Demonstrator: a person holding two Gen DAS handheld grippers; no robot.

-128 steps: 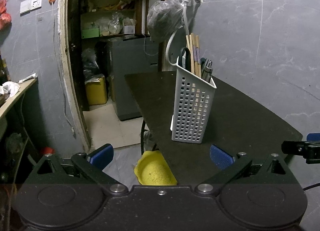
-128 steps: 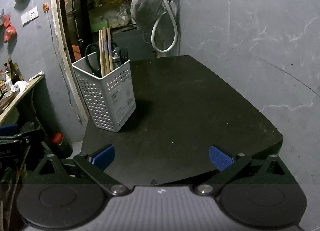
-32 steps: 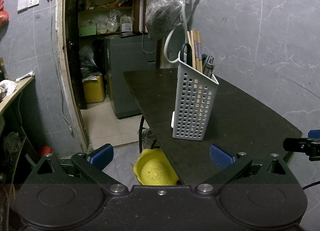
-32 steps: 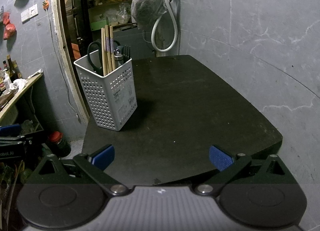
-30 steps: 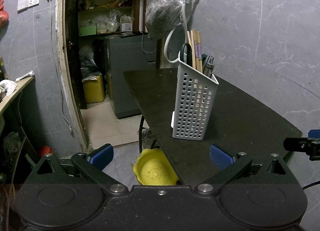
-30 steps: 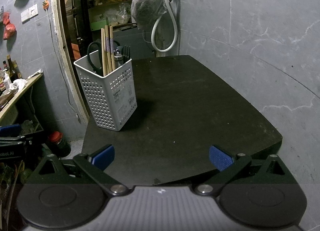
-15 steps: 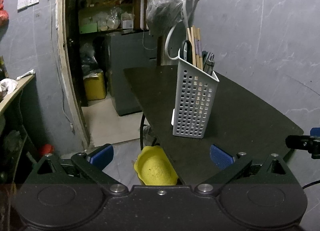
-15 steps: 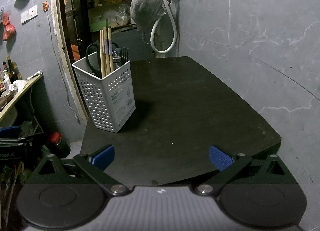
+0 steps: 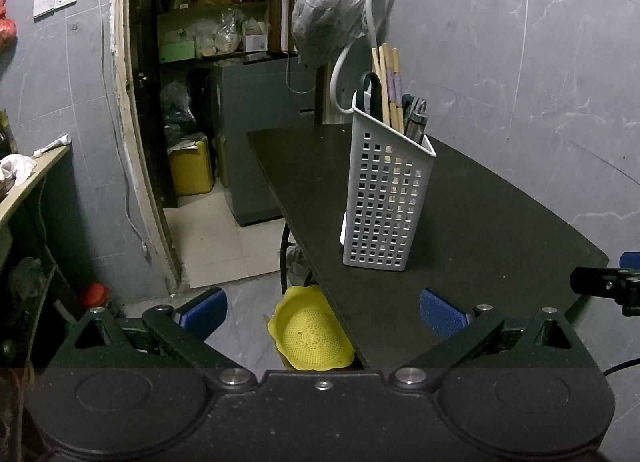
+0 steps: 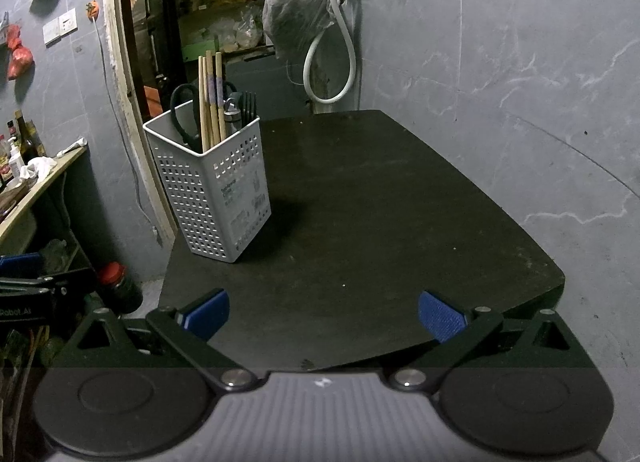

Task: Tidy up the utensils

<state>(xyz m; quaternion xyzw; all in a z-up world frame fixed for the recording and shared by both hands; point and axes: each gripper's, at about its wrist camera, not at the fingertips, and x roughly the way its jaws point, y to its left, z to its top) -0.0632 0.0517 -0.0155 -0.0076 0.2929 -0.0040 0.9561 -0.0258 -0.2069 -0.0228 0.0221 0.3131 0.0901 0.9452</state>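
Note:
A white perforated utensil basket (image 9: pixel 386 202) (image 10: pixel 212 198) stands upright near the left edge of the black table (image 9: pixel 500 230) (image 10: pixel 380 222). In it stand wooden chopsticks (image 10: pixel 210 102), black-handled scissors (image 10: pixel 182 110), a dark fork (image 10: pixel 249 104) and a metal piece (image 9: pixel 416 122). My left gripper (image 9: pixel 322 308) is open and empty, off the table's near left corner. My right gripper (image 10: pixel 324 316) is open and empty over the table's near edge. The right gripper's tip (image 9: pixel 600 286) shows at the right edge of the left wrist view.
A yellow colander (image 9: pixel 310 336) lies on the floor under the table's corner. A dark bag (image 10: pixel 298 18) and a white hose (image 10: pixel 330 66) hang from a tap on the back wall. An open doorway (image 9: pixel 208 102) leads to a storeroom. A shelf (image 10: pixel 36 182) stands at the left.
Both views have shifted only slightly. The basket and its utensils have not moved, and both grippers have stayed open.

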